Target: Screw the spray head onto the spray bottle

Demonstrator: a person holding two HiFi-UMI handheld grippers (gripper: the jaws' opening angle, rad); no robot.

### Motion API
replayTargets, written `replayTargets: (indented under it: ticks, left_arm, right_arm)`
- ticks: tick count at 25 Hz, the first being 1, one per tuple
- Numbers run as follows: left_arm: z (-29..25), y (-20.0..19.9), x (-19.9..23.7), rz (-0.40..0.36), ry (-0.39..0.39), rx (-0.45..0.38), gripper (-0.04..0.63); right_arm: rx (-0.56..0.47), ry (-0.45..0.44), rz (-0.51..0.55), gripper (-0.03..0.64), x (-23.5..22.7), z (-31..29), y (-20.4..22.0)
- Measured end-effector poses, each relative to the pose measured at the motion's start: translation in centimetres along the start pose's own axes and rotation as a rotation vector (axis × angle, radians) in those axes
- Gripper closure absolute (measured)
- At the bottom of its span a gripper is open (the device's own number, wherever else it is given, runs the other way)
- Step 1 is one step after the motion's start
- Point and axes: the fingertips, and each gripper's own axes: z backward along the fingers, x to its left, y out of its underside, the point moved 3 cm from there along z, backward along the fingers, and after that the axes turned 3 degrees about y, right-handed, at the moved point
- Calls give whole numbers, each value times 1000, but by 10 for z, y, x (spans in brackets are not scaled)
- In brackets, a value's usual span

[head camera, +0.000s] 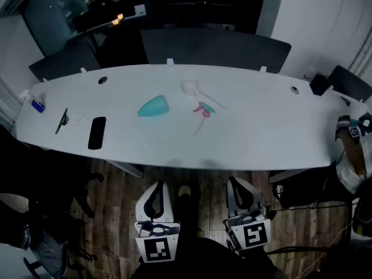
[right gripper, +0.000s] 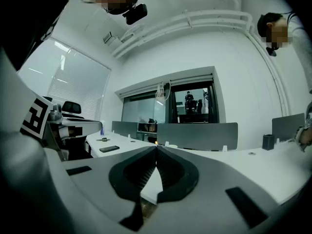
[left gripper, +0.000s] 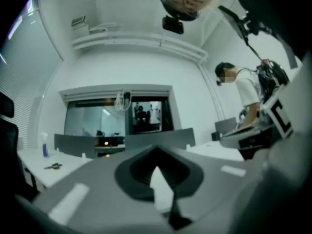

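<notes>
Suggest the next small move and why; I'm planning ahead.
Probably lift and open the left gripper toward the teal bottle, which lies apart from the pink spray head; that gripper and the right gripper hang shut, empty, short of the table.

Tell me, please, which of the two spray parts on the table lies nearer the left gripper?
The teal bottle, lying on its side almost straight ahead of the left gripper; the pink spray head lies apart, further right.
</notes>
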Motion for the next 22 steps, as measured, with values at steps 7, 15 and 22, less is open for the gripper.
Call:
replayTargets:
  ticks: [7,15,22]
  left_arm:
    - [-104,8,49,8,47,-9,600]
    - [-221,25,83,38,182,-7,600]
    - [-285,56,71,79,339,104,595]
  right_arm:
    - [39,34,17,611,-26,-107,-5]
    - [31,128,27,611,-62,-219,-14]
    - [95,164,22,611,-88,-254,1]
